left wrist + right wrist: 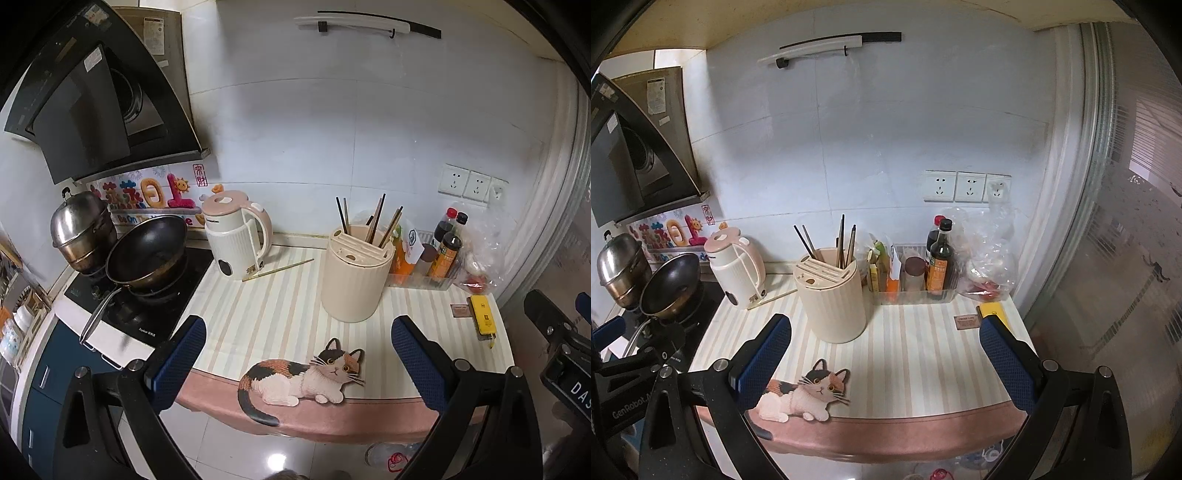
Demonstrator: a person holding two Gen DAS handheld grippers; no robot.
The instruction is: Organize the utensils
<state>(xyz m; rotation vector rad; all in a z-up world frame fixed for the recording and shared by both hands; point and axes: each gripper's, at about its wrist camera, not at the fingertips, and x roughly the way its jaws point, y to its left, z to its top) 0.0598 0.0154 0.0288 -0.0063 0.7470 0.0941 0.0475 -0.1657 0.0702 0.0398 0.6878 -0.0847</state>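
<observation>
A: Jaws? 
B: Both the left gripper (295, 354) and right gripper (884, 350) are spread wide, empty, above the table's (258, 314) open front edge.

A: Utensils? 
B: One chopstick (277, 270) lies near the back-left corner beside the kettle (236, 236); others stand in the holder (356, 273), lower ends hidden.

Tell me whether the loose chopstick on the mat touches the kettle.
Cannot tell. In both wrist views the chopstick ends right at the kettle base, with neither gap nor contact plain.
</observation>
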